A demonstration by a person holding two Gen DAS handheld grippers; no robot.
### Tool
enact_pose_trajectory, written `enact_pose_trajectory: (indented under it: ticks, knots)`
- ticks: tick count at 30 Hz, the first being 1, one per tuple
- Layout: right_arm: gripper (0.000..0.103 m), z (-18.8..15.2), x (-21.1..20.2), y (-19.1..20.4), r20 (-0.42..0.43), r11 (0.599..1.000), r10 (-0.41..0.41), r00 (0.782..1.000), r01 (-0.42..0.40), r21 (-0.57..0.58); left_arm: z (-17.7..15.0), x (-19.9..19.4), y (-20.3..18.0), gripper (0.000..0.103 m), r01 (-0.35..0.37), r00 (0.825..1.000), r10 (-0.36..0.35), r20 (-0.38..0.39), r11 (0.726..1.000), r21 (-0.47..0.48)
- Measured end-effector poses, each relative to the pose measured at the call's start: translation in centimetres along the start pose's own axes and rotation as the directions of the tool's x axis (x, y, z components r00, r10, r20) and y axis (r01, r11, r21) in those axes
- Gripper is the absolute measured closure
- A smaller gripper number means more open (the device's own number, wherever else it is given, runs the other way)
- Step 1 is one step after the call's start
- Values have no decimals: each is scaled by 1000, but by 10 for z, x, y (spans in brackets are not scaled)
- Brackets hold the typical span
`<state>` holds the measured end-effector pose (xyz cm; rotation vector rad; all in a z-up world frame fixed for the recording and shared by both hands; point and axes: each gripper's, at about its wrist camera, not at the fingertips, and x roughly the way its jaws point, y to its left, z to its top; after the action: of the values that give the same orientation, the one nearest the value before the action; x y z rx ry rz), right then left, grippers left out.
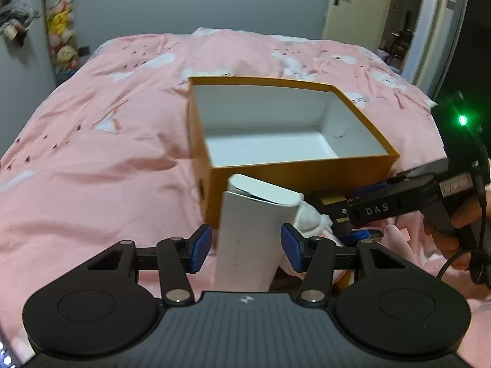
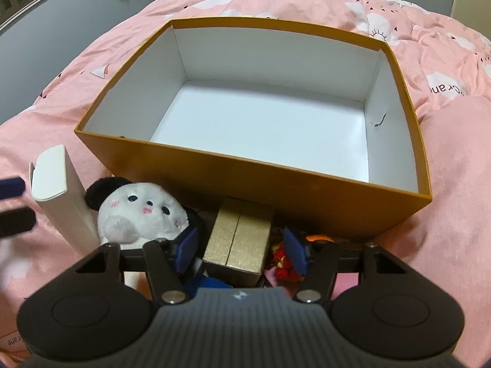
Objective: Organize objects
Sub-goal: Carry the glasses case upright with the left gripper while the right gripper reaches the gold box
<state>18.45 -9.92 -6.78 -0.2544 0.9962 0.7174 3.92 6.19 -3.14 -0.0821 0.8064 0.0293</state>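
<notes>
A tall white box (image 1: 254, 230) stands on the pink bed between the fingers of my left gripper (image 1: 246, 247). A sliver of bedding shows at the left pad, so the jaws are open around it. In the right wrist view the white box (image 2: 56, 181) leans beside a panda plush (image 2: 141, 211), with the left gripper (image 2: 15, 202) at the frame's edge. My right gripper (image 2: 241, 252) is open, with a gap at each pad, around a small gold box (image 2: 239, 242). The right gripper (image 1: 349, 211) also appears from the side. Behind stands an empty orange box (image 2: 245, 181), white inside.
A small red toy (image 2: 284, 260) and something blue (image 2: 208, 285) lie under the right gripper. The orange box (image 1: 307, 178) sits mid-bed on the pink duvet (image 1: 92, 168). A person's hand (image 1: 460, 217) holds the right gripper. Plush toys (image 1: 59, 21) hang by the wall; a door (image 1: 353, 3) stands behind.
</notes>
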Motion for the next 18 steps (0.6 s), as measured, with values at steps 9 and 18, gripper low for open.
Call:
enact_pose_trajectory:
  ticks: [9,18]
  knots:
    - [38,0,-1,-1,8,1000,0,1000,0,3,-11,34,-7,30,-22,1000,24,-18,994,109]
    - [38,0,3,0,13,1000,-13,1000,13,-13,-9,55,-20,27,-52,998,57,-23,983,179]
